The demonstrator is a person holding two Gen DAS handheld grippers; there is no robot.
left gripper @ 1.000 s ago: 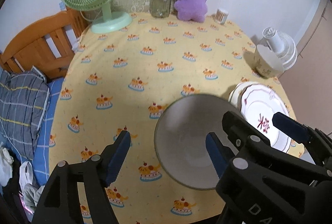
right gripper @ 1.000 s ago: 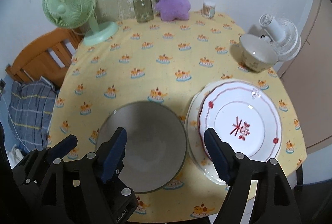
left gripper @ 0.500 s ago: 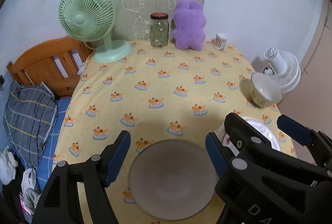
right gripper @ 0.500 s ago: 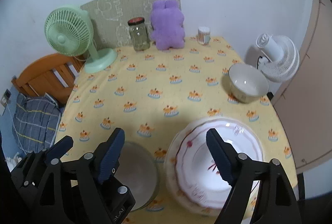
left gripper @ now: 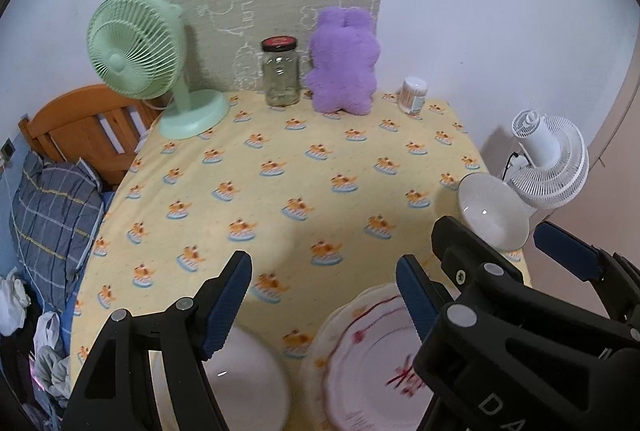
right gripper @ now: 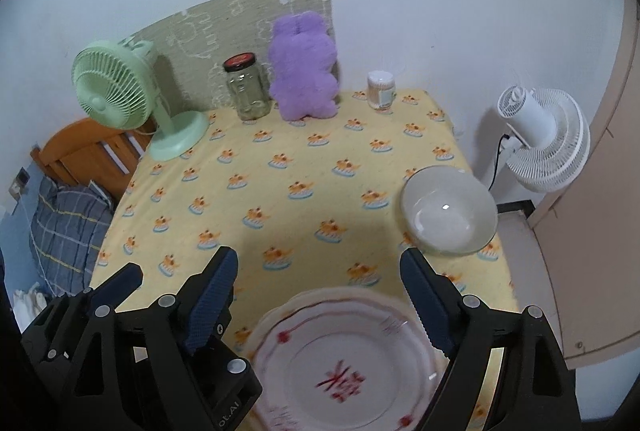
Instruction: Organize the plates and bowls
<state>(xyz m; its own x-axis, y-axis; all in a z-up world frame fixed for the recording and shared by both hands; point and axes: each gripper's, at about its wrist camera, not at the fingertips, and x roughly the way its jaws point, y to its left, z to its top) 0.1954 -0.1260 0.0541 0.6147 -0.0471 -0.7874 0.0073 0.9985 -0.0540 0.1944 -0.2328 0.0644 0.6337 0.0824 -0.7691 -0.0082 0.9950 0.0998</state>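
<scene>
A grey bowl sits at the near edge of the yellow table, below my left gripper's left finger. Beside it lies a red-patterned plate stacked on a larger white scalloped plate. A white bowl stands at the table's right edge. My left gripper is open with nothing between its pads. My right gripper hovers open over the plate stack's far rim, touching nothing. The two grippers are side by side, left one on the left.
Along the back wall stand a green fan, a glass jar, a purple plush and a small tub. A white fan stands beyond the right edge. A wooden headboard and pillow are left.
Both grippers drew back toward the near edge and rose. The grey bowl and plates slid to the bottom of the views, staying on the table. The white bowl looks nearer.
</scene>
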